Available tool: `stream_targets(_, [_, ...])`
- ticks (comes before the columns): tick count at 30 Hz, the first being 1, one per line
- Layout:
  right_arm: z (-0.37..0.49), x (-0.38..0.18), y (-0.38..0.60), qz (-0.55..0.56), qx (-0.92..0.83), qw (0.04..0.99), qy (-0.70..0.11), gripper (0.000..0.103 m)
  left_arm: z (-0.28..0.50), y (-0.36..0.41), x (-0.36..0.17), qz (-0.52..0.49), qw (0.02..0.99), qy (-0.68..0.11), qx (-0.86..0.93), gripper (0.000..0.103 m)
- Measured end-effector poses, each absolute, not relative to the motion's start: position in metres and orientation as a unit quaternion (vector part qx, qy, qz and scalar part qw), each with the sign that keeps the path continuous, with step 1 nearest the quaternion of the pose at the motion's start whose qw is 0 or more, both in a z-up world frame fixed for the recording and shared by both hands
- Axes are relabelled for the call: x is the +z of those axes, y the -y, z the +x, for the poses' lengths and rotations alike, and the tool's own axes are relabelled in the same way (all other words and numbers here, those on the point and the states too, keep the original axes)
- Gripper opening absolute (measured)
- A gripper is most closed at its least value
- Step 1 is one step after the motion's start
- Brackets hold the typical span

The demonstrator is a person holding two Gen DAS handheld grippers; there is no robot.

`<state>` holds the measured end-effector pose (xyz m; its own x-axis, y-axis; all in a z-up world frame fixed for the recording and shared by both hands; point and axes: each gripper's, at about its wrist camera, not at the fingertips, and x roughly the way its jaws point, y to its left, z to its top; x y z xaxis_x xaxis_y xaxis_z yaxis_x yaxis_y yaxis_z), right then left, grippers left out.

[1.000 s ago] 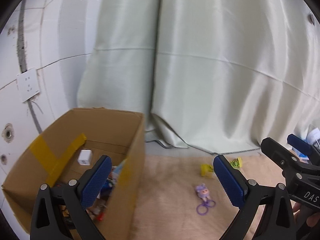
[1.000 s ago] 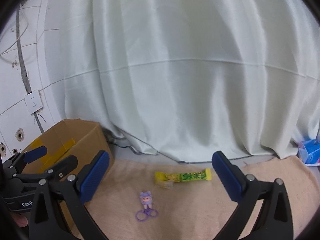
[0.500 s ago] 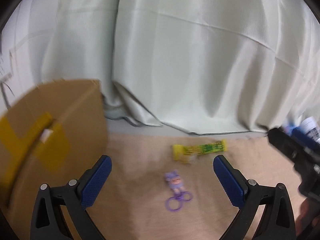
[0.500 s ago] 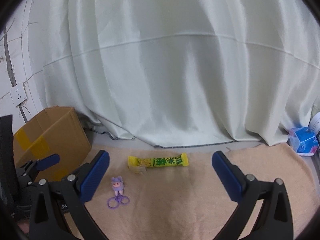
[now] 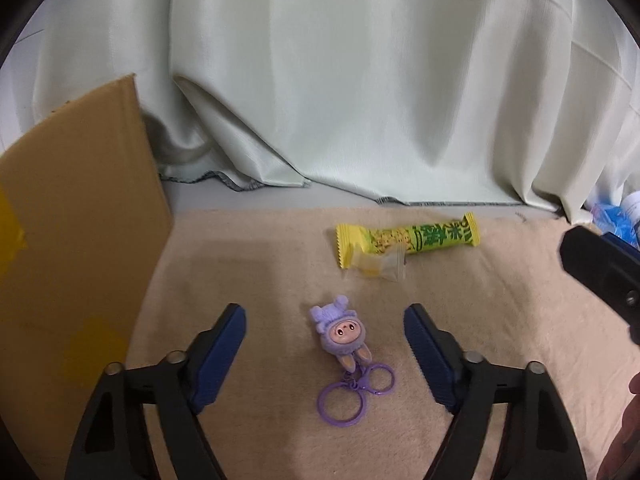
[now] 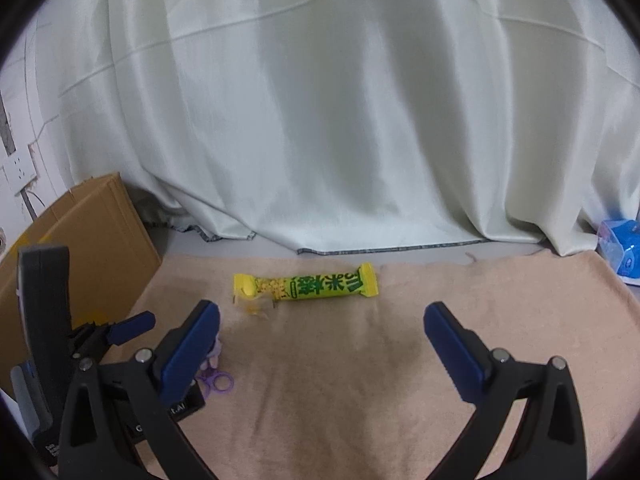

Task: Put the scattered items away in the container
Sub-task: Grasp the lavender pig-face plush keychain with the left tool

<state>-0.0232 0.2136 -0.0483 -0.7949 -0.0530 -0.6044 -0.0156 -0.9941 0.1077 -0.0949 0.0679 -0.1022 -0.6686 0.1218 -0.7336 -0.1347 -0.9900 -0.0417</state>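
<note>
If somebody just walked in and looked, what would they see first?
Probably the little purple bunny keychain, lying on the beige blanket right between the open left gripper's fingers, which have just been closing in without touching it. Behind it lies a bright yellow-green snack bar, with a small clear-wrapped candy against its left end. A cardboard box stands at the left.

Home room, curtain, wall socket, beige rug

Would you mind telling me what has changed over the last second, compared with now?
The left gripper swung away from the cardboard box and came down over the purple keychain; its fingers have just been closing, with the keychain between them, not yet gripped. The right gripper also lowered, open. The snack bar, candy and keychain stayed put.
</note>
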Motion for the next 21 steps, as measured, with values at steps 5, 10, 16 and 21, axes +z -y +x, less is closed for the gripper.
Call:
stream_targets(5, [-0.040, -0.065, -0.212, 0.342, -0.938, 0.016, 0.051, 0.093, -0.105, -0.071, -0.114, -0.413, 0.081, -0.016, 0.907, 0.059])
stream_targets(10, [-0.056, -0.076, -0.206, 0.356, -0.932, 0.024, 0.055, 0.085, -0.112, -0.074, -0.129, -0.432, 0.099, -0.023, 0.896, 0.041])
stream_targets(16, [-0.072, -0.092, -0.191, 0.379, -0.923, 0.035, 0.056, 0.080, -0.116, -0.068, -0.136, -0.440, 0.137, -0.005, 0.887, 0.034])
stream_targets(21, [-0.079, -0.101, -0.171, 0.386, -0.920, 0.052, 0.047, 0.079, -0.112, -0.047, -0.120, -0.426, 0.121, 0.001, 0.897, 0.034])
